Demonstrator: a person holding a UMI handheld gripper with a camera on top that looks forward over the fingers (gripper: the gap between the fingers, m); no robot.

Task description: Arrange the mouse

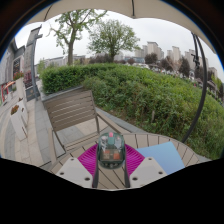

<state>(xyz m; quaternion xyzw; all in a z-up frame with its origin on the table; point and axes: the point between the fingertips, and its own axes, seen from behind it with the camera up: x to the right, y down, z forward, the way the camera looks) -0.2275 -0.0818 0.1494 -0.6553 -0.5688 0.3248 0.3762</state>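
Observation:
A mouse [111, 150] with a see-through, greenish shell sits between my two fingers, its length pointing ahead. My gripper [111, 160] is shut on it: the magenta pads [89, 158] press on its left and right sides. The mouse is held above a wooden slatted table [135, 140]. A light blue flat mat [166, 155] lies on the table just right of the right finger.
A slatted chair [72, 108] stands just beyond the table on the left. A green hedge [150, 95] runs behind it, with trees and buildings farther off. A paved path with more furniture [15, 105] lies at the left.

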